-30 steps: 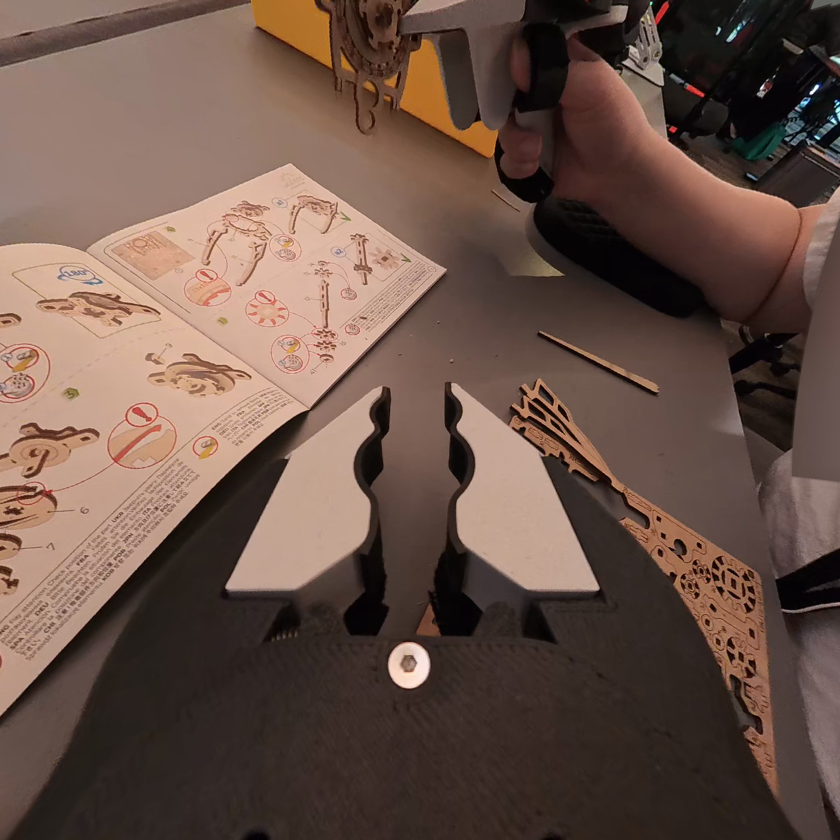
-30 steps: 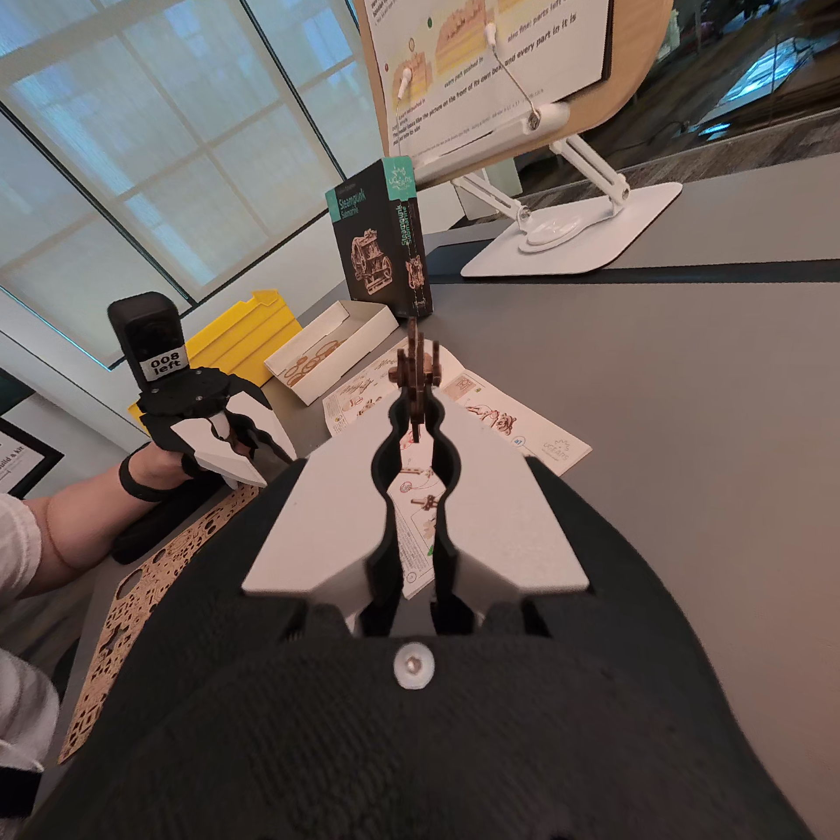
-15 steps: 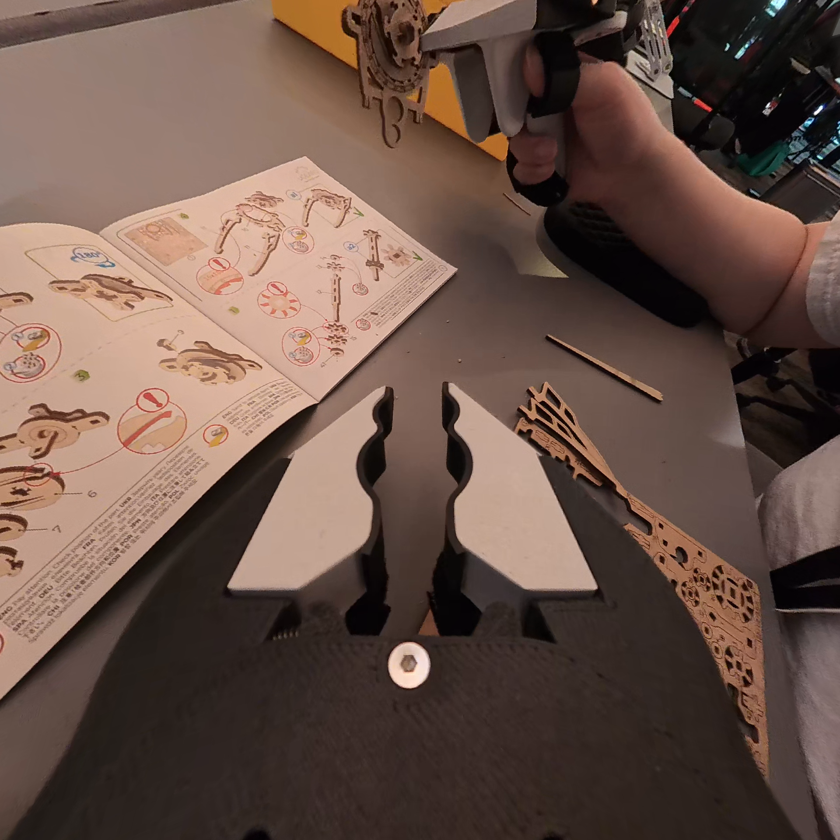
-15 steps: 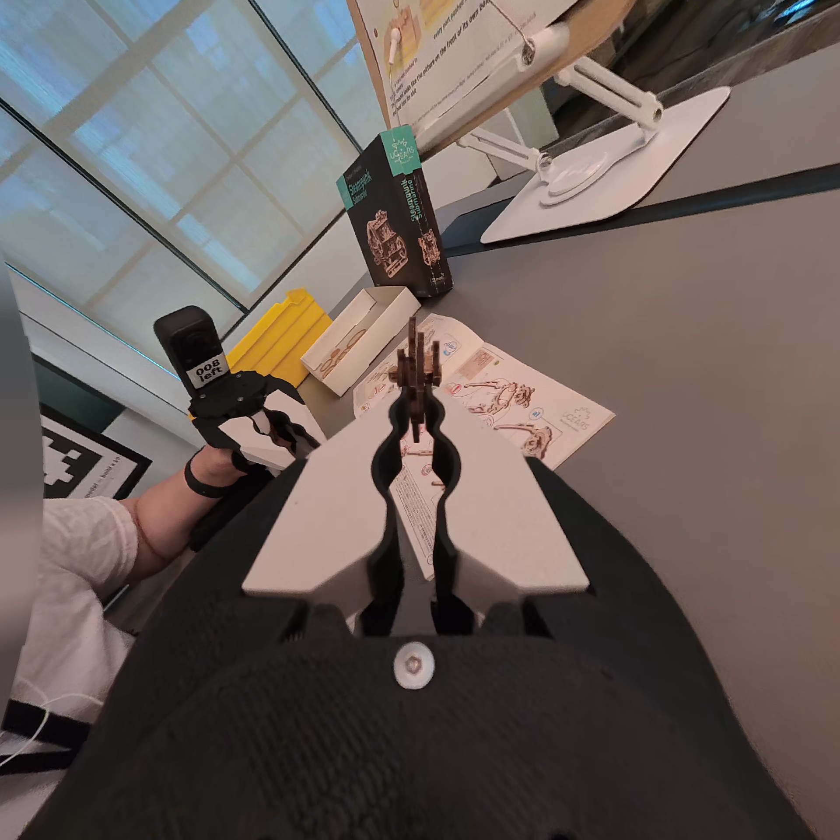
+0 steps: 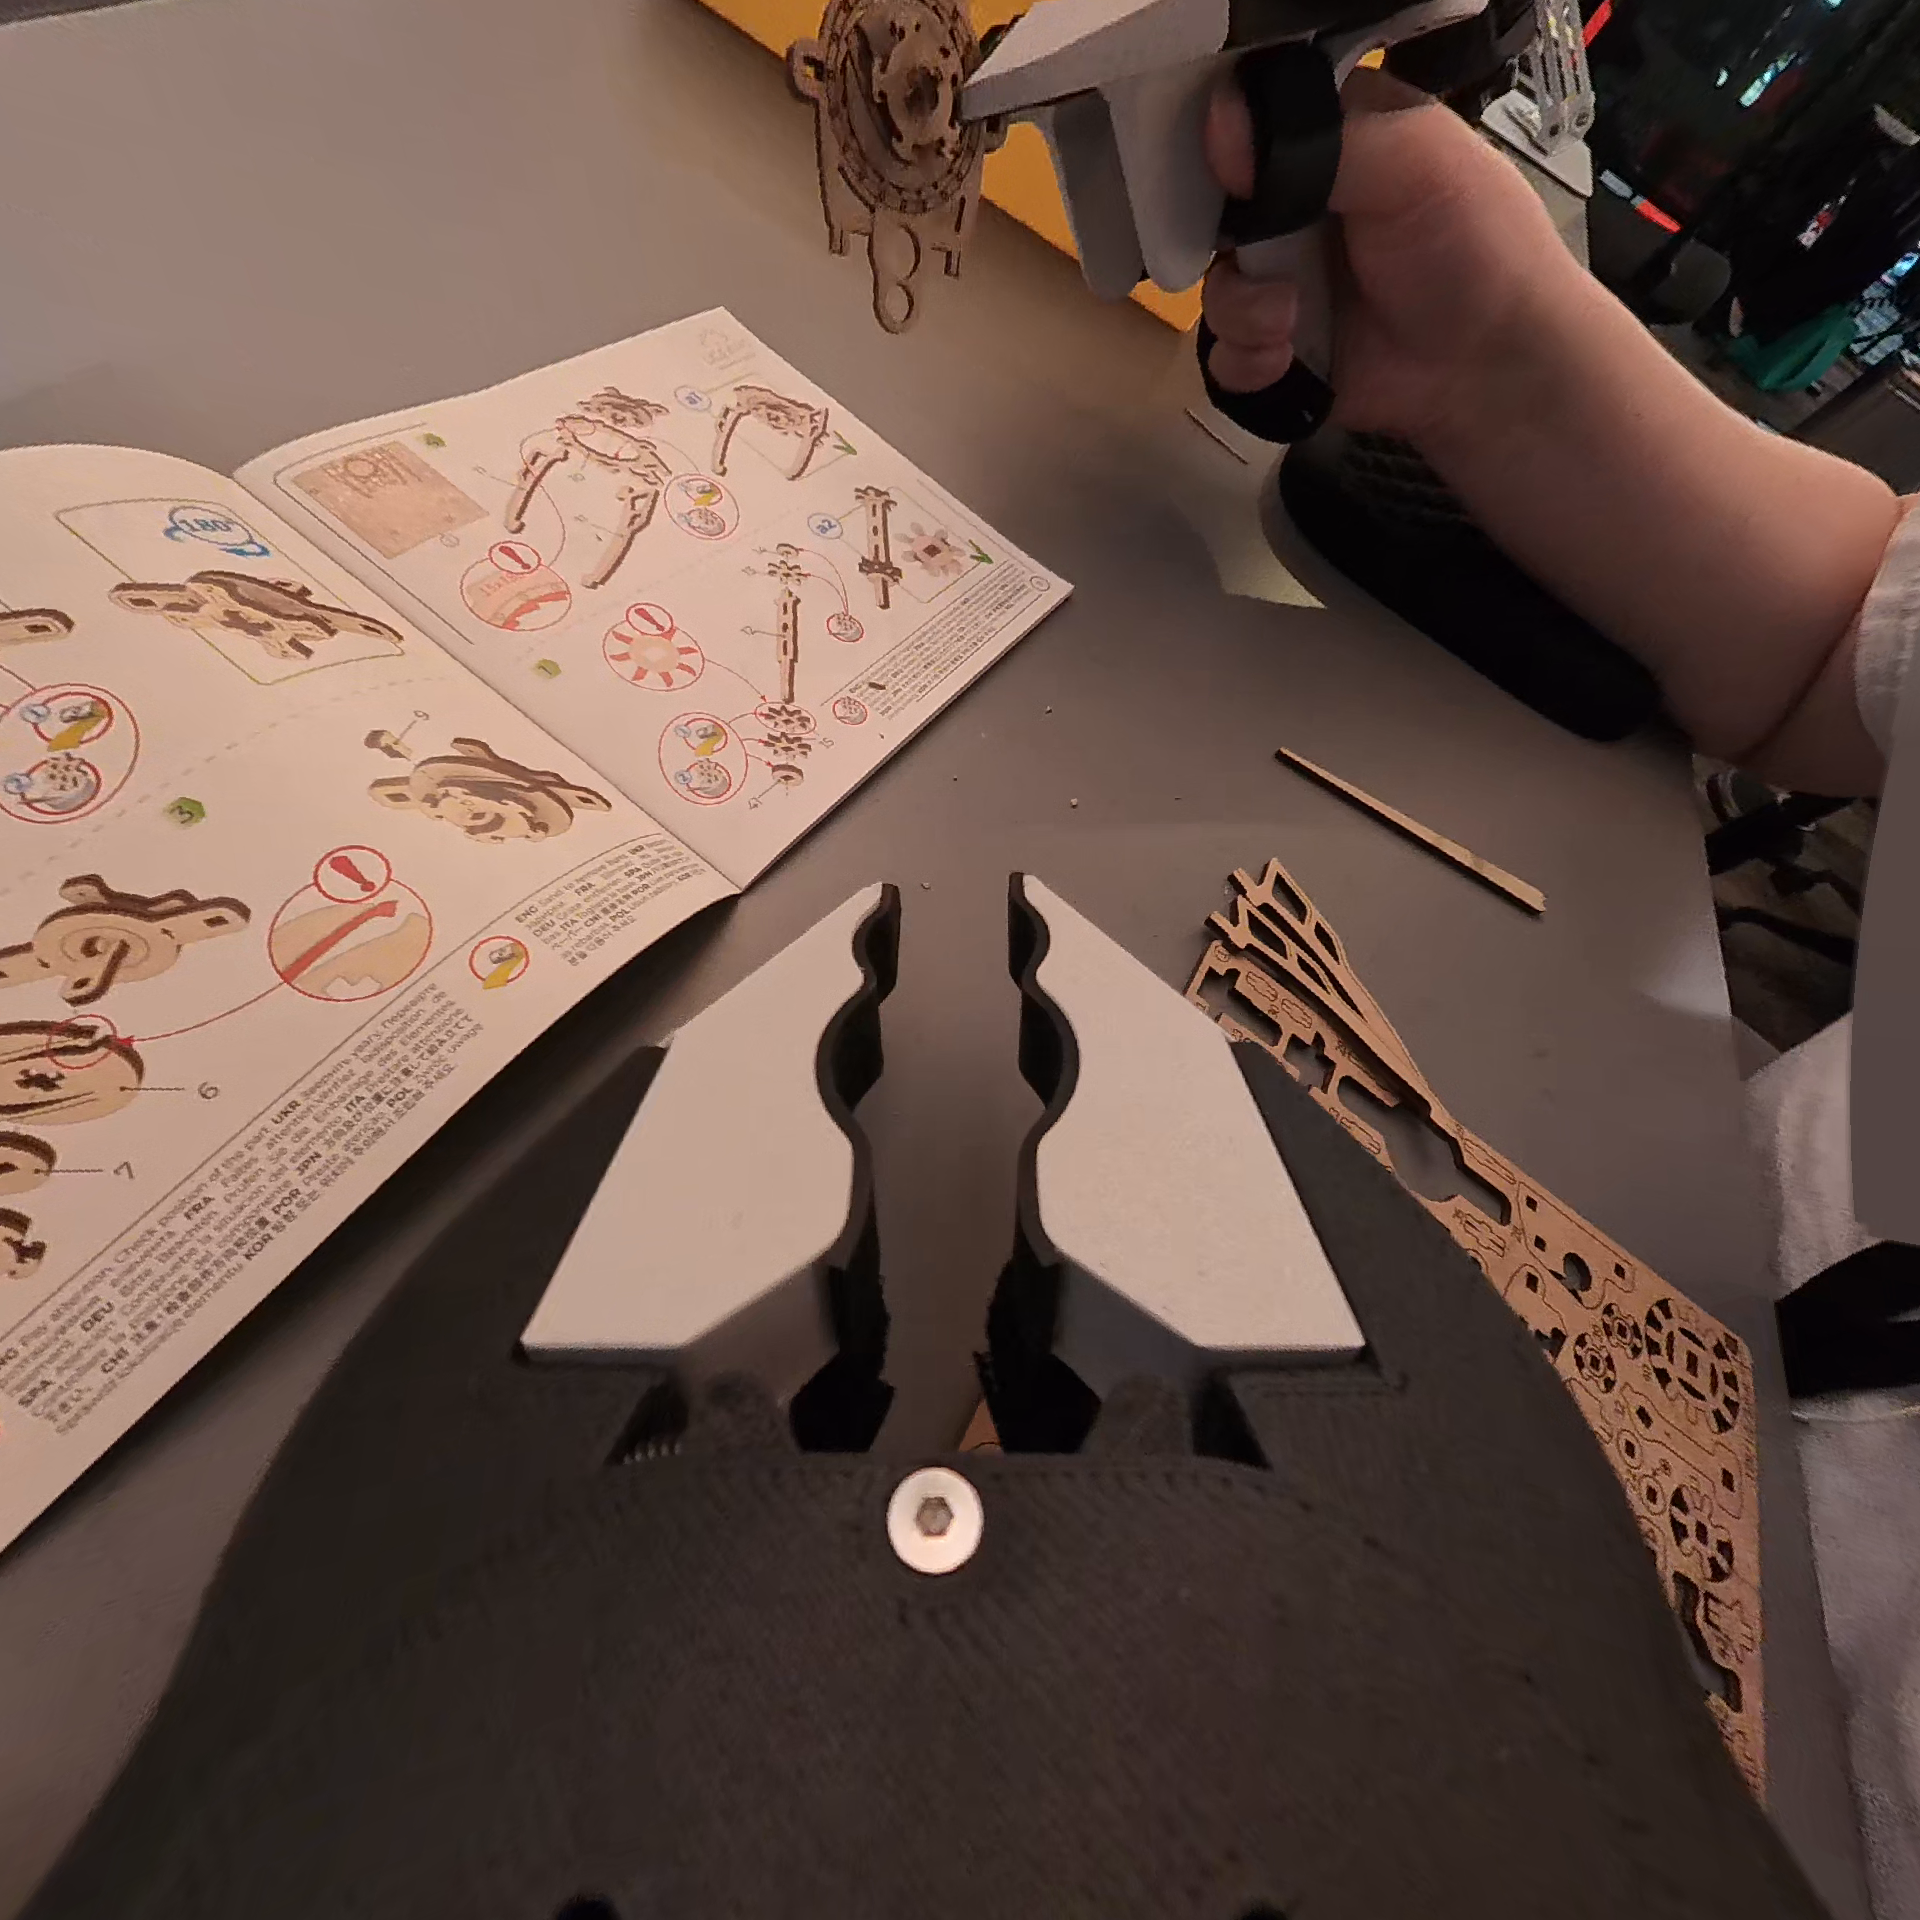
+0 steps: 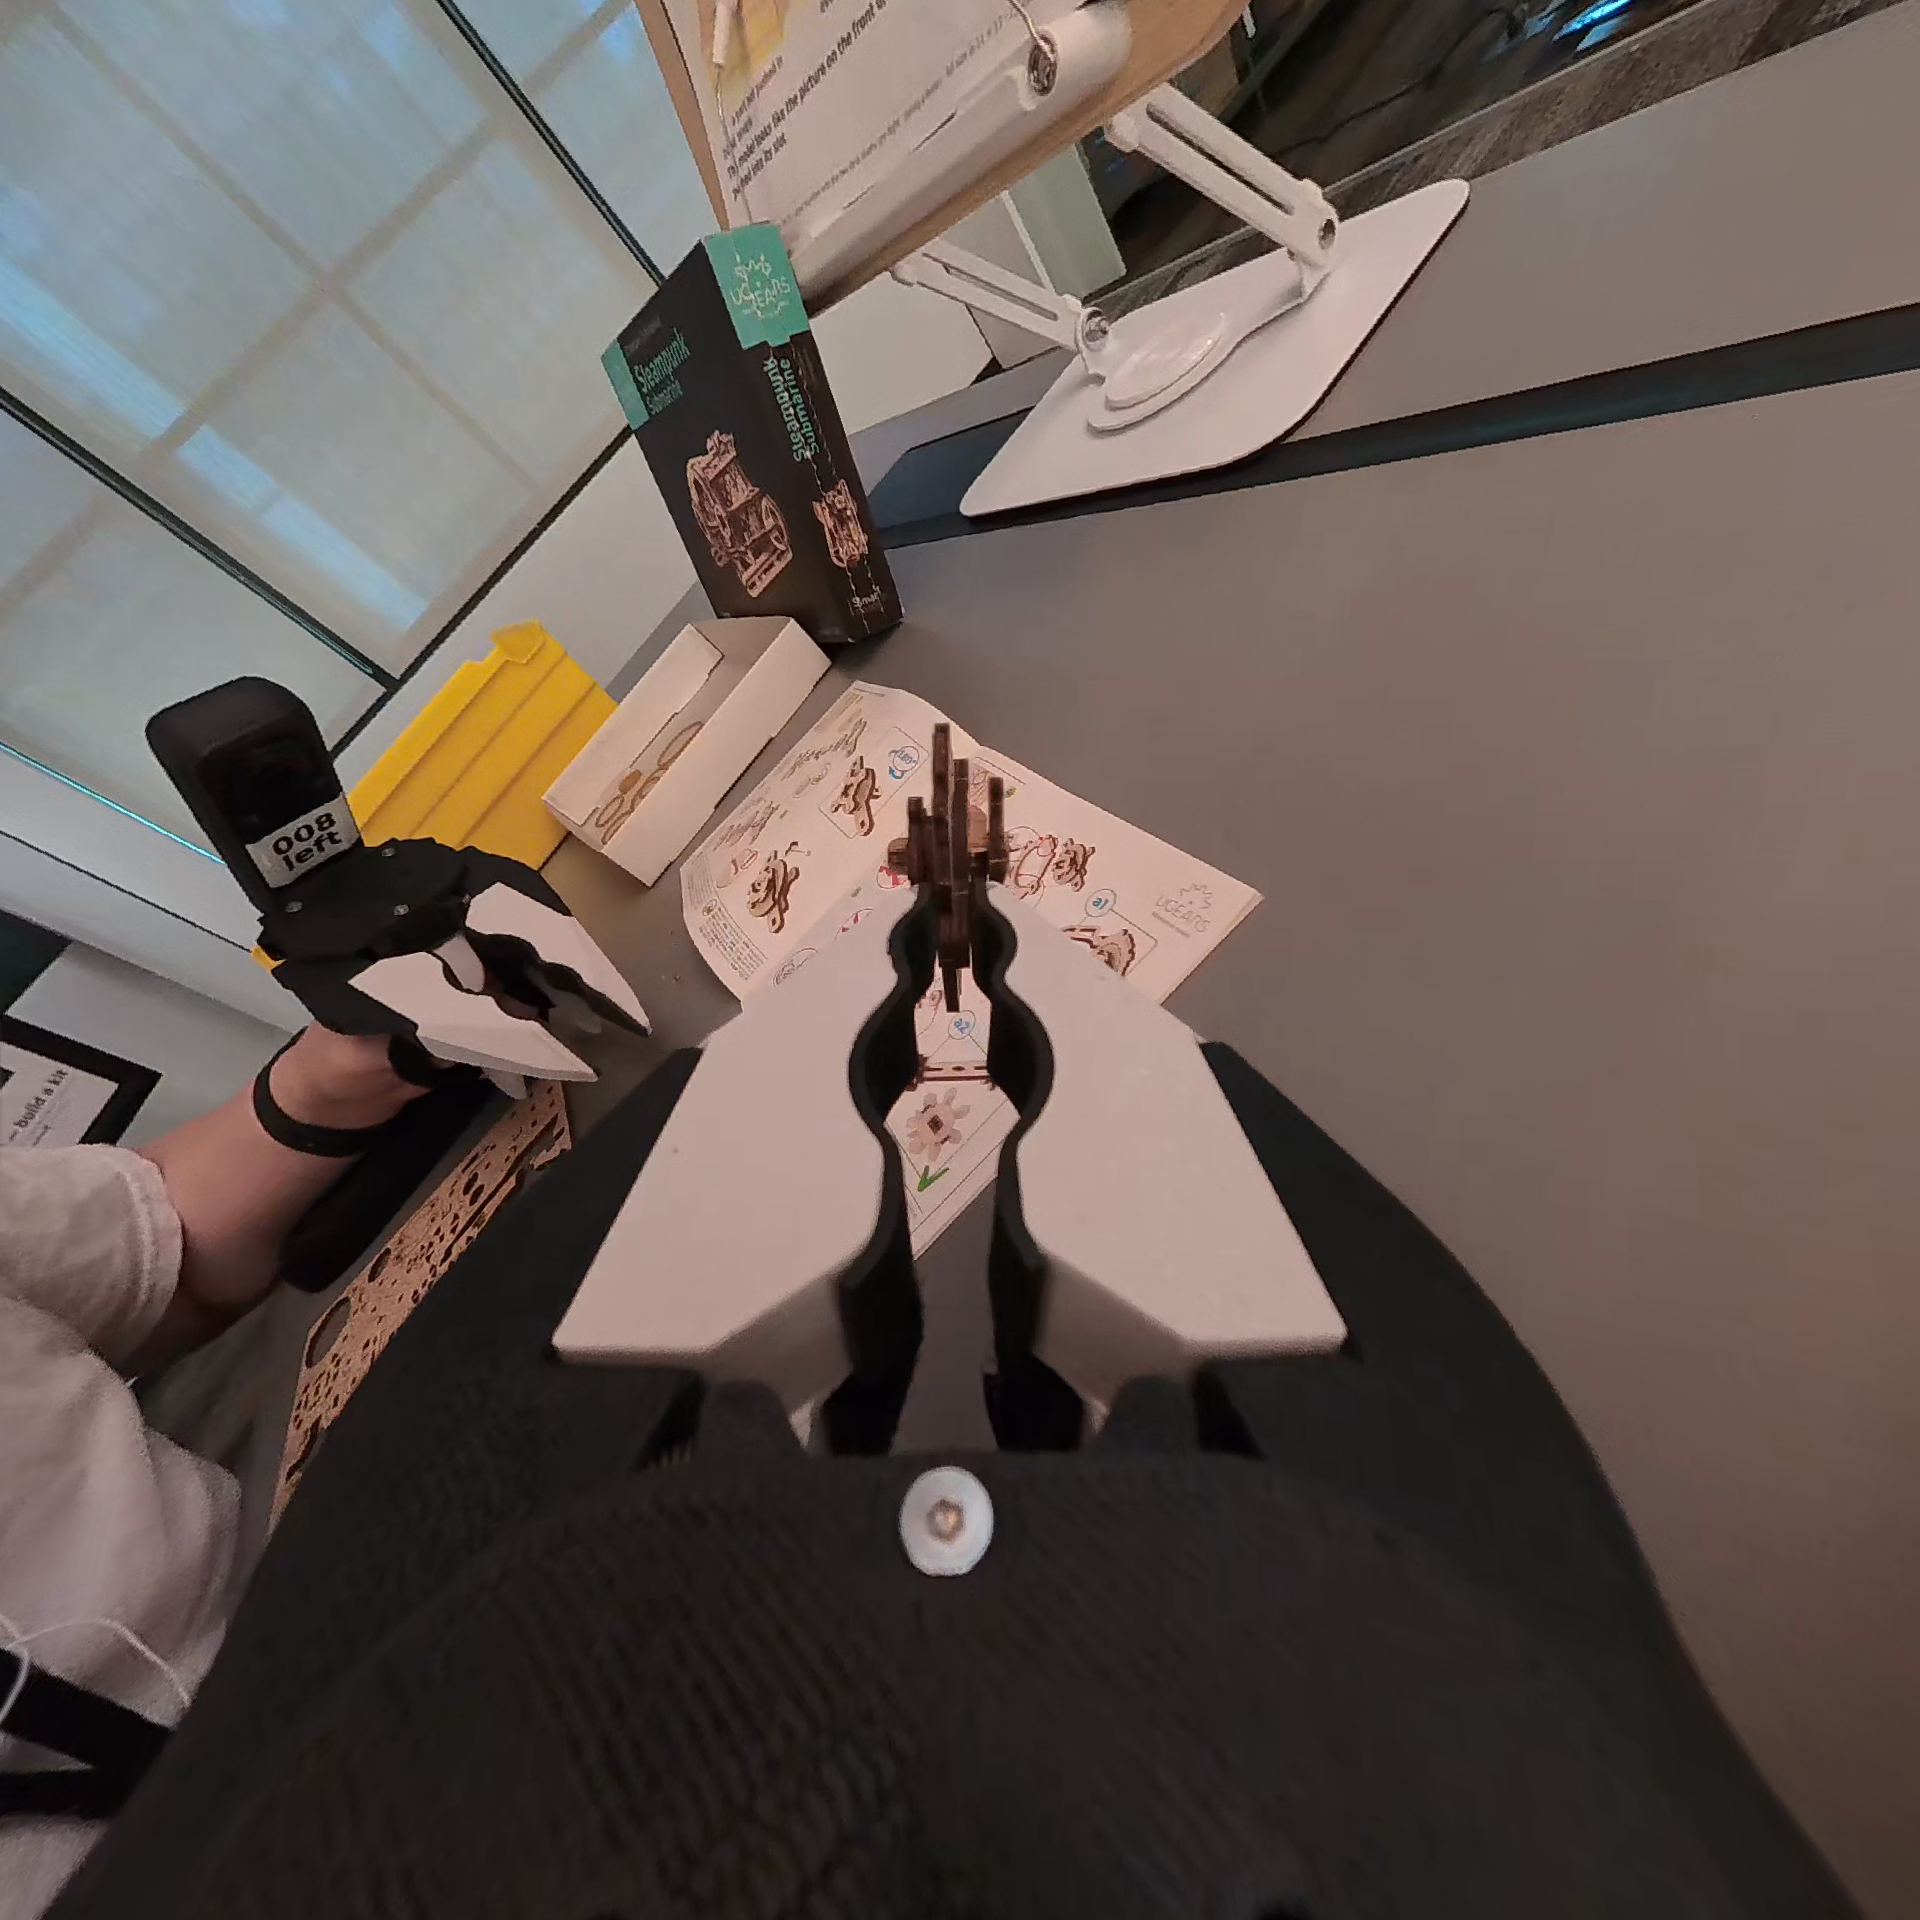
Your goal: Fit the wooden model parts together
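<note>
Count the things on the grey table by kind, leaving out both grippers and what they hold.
Open paper instruction booklet: 1
Laser-cut brown wooden part sheet: 1
Thin loose wooden strip: 1
Boxes, dark kit box and open white cardboard box: 2
Yellow plastic tray: 1
White stand: 1
Total: 7

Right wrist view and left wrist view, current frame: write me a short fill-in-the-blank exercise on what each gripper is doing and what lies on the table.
1. The right gripper is shut on the wooden ____ assembly.
2. The left gripper holds ____.
3. The open instruction booklet lies flat on the ____ table.
4. The punched-out wooden sheet lies to the ____ of the left gripper.

Missing words: gear; nothing; grey; right
</note>
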`<state>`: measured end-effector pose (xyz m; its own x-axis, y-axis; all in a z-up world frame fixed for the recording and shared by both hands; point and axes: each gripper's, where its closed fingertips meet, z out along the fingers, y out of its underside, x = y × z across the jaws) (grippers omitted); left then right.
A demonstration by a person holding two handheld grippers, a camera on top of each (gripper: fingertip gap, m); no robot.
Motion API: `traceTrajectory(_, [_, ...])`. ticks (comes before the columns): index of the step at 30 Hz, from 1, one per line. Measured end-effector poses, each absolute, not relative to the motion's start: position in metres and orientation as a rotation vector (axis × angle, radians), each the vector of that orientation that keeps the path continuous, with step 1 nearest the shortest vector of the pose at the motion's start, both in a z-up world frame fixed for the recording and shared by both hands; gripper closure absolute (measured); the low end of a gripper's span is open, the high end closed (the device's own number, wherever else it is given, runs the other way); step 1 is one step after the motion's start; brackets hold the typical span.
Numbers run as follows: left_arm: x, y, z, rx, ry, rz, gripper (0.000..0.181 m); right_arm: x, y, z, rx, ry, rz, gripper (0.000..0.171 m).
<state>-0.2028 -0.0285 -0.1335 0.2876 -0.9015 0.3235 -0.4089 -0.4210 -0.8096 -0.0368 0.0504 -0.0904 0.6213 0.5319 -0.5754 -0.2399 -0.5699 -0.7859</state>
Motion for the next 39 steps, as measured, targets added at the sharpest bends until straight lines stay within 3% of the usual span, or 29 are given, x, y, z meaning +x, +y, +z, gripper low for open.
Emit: traceTrajectory(39, [-0.203,-0.032,-0.139,-1.993,1.173,-1.093,0.163,-0.053,0.042,-0.098,-1.954,-0.237,1.198,0.167])
